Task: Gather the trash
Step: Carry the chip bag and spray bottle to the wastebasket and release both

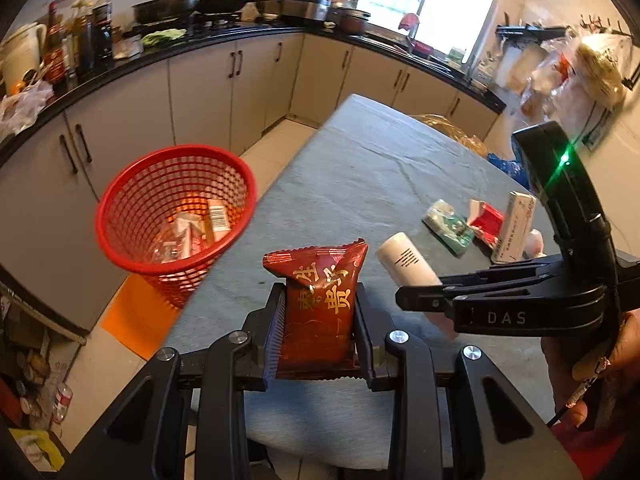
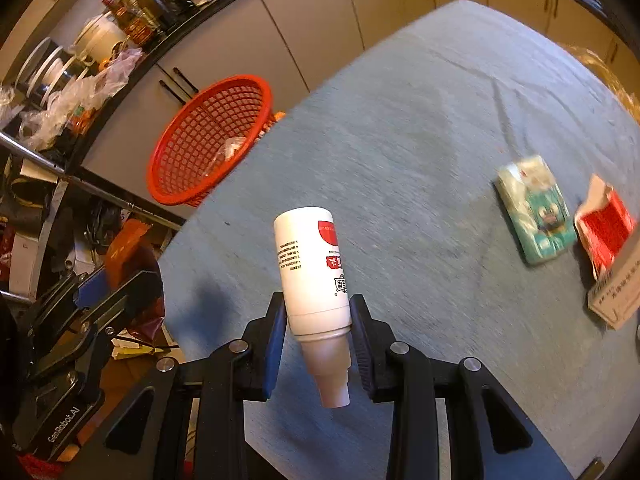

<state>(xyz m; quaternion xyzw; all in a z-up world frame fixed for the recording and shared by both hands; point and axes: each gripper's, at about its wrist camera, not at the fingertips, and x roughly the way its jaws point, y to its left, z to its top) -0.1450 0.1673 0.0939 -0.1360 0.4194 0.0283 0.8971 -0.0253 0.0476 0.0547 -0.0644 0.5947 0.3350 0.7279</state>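
Where the kitchen counter (image 1: 132, 68) curves along the left with its pans and bottles, a red mesh basket (image 1: 176, 216) stands on the floor just beside the table's left edge, with a few boxes and wrappers already lying inside. The grey table (image 1: 360, 168) fills the middle, and nothing lies on it between the basket and the two held items.

Clamped between the pads of the left gripper (image 1: 318, 316) is a red snack packet (image 1: 320, 300) with gold lettering, raised above the table's near left part with its crimped top pointing up. The jaws are narrow and pressing on both its sides.

Just right of it, the right gripper (image 2: 318, 336) holds a white bottle (image 2: 314, 276), gripped near its neck with its base pointing away from the camera and its nozzle toward it; the jaws are narrow and closed on it. A hand (image 1: 600, 364) shows at the right edge behind that gripper.

Farther right on the table lie a green packet (image 1: 448, 226), a torn red carton (image 1: 486, 224) and a white box (image 1: 514, 228), close together and well apart from the basket. Plastic bags (image 1: 580, 68) hang on the far right wall.
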